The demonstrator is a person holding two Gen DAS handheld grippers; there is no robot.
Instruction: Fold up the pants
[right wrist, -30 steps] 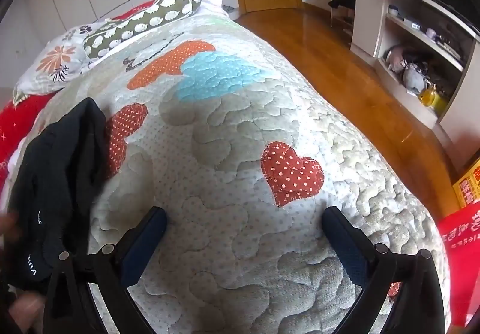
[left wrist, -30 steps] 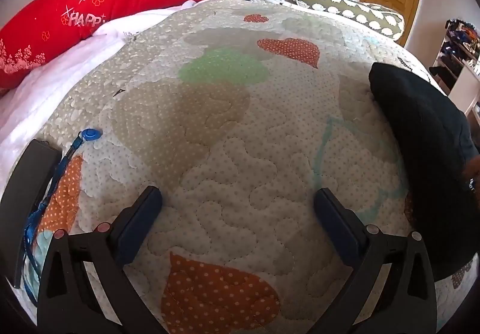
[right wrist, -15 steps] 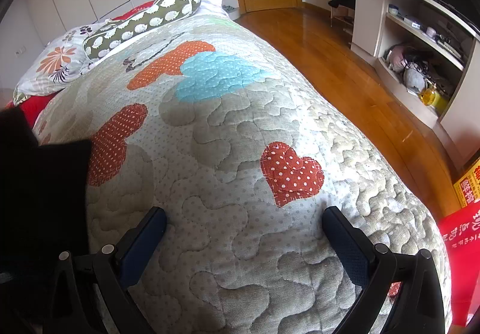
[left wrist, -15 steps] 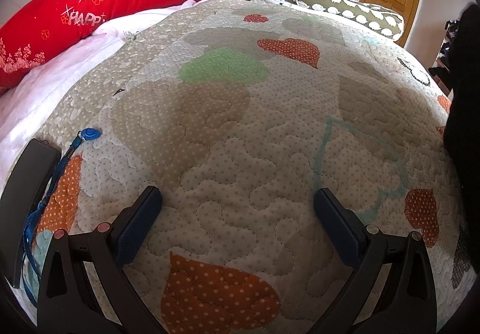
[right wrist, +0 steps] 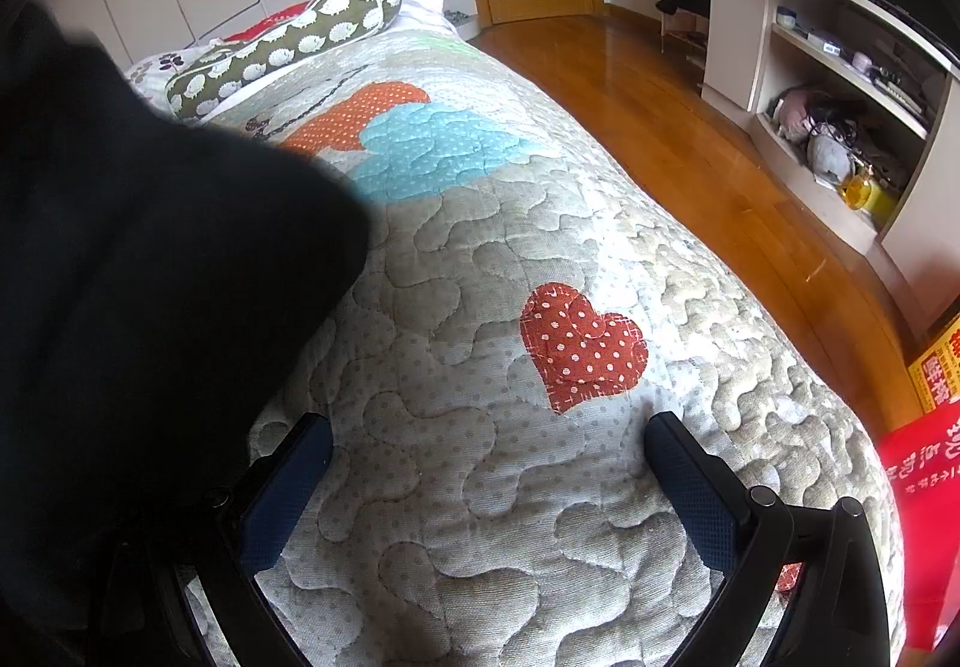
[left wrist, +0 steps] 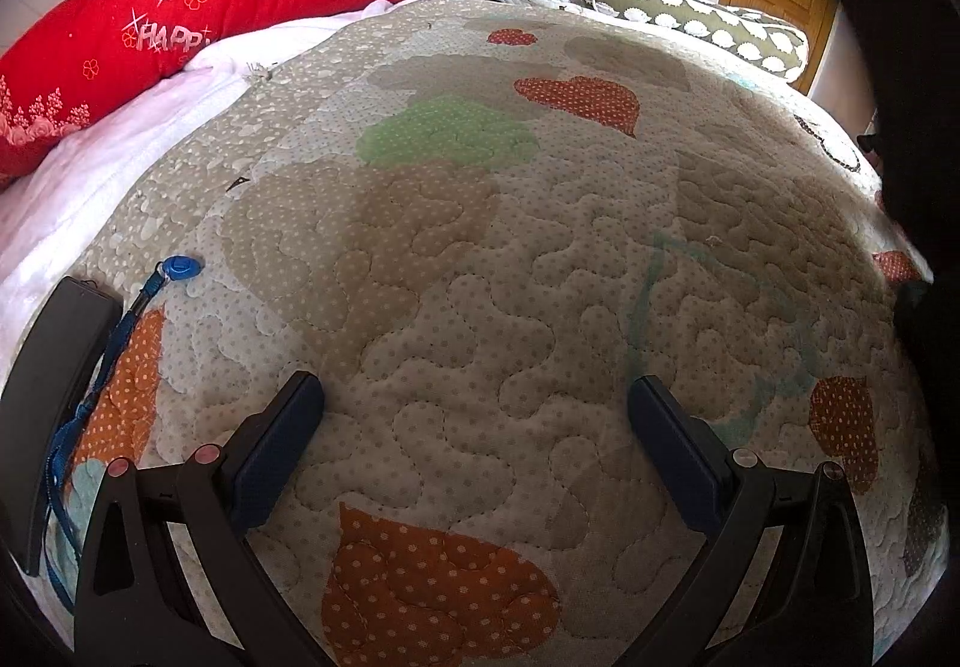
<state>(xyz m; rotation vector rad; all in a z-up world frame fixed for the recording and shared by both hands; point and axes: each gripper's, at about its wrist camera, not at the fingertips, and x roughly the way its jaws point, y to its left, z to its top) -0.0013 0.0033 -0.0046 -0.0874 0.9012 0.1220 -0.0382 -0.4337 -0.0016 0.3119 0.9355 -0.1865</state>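
Spreading wide over the quilted bedspread [left wrist: 480,259], both the left gripper [left wrist: 474,415] and right gripper [right wrist: 489,457] grasp nothing. One pair of black pants [right wrist: 150,277] looms blurred at the right view's left side; three pillows line the headboard.

The dark black fabric pants [right wrist: 150,307] rose off the quilted heart-patterned bedspread [right wrist: 480,457] and spread across the right wrist view's left side.

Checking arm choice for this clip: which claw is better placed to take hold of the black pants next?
Probably right. The pants lie right beside the open right claw; the open left claw sees only a dark strip at its far right edge.
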